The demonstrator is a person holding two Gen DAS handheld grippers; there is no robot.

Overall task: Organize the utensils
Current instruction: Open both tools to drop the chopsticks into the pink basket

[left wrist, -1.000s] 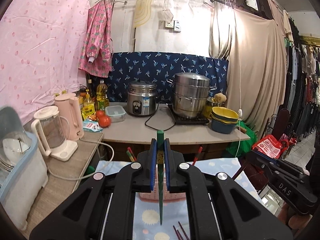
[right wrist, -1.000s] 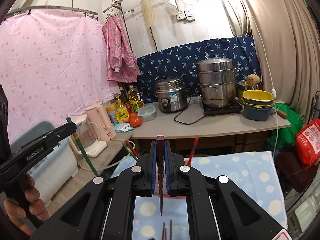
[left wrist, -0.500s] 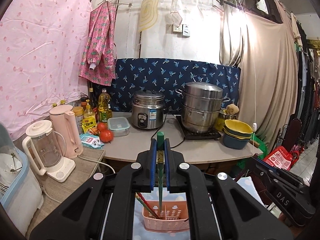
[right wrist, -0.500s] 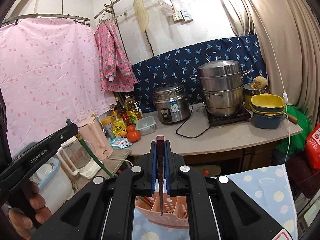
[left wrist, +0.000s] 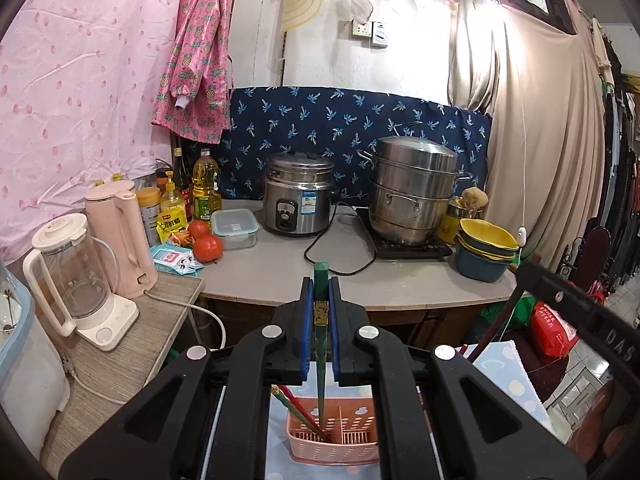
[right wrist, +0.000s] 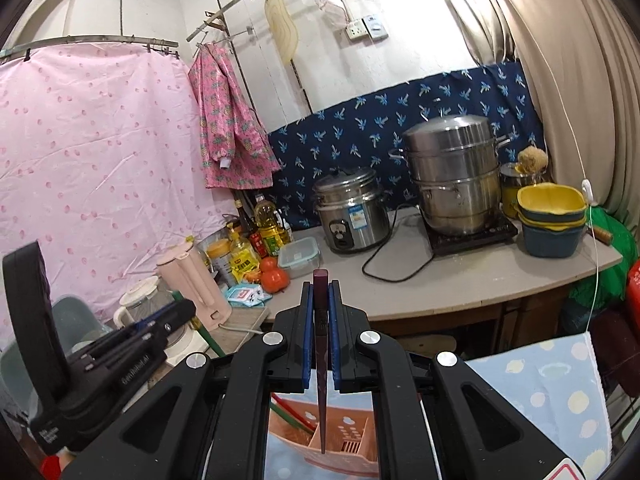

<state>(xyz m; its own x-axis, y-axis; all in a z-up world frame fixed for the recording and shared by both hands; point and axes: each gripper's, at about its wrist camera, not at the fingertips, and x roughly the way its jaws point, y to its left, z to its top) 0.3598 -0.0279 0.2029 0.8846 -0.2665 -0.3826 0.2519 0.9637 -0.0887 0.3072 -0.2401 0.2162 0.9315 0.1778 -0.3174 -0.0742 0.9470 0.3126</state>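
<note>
— What am I looking at on your left side?

— My left gripper (left wrist: 320, 320) is clamping a green chopstick (left wrist: 320, 344) between its blue pads, jaws narrow around it. The chopstick is hanging nearly upright, its tip reaching down into the left compartment of the pink basket (left wrist: 336, 440), which is sitting near me on the light blue dotted cloth (left wrist: 508, 384). A red chopstick (left wrist: 298, 408) and another green one are already leaning in that same compartment.

— And the right?

— My right gripper (right wrist: 320, 320) is pinching a dark maroon chopstick (right wrist: 321, 360), jaws narrow on it too. It is pointing down over the basket (right wrist: 360, 436), with its tip lining up with the divider; I cannot tell which compartment it is over. From this side I am also seeing the left gripper off at the near left.

— Anything beyond the basket?

— On the far counter (left wrist: 280, 272), a rice cooker (left wrist: 298, 200) is standing left of a stacked steel steamer pot (left wrist: 412, 192). Two tomatoes (left wrist: 206, 242) are lying just beside a lidded plastic box (left wrist: 234, 228). A pink kettle (left wrist: 120, 232) and a clear blender jug (left wrist: 72, 276) are standing at the left.
</note>
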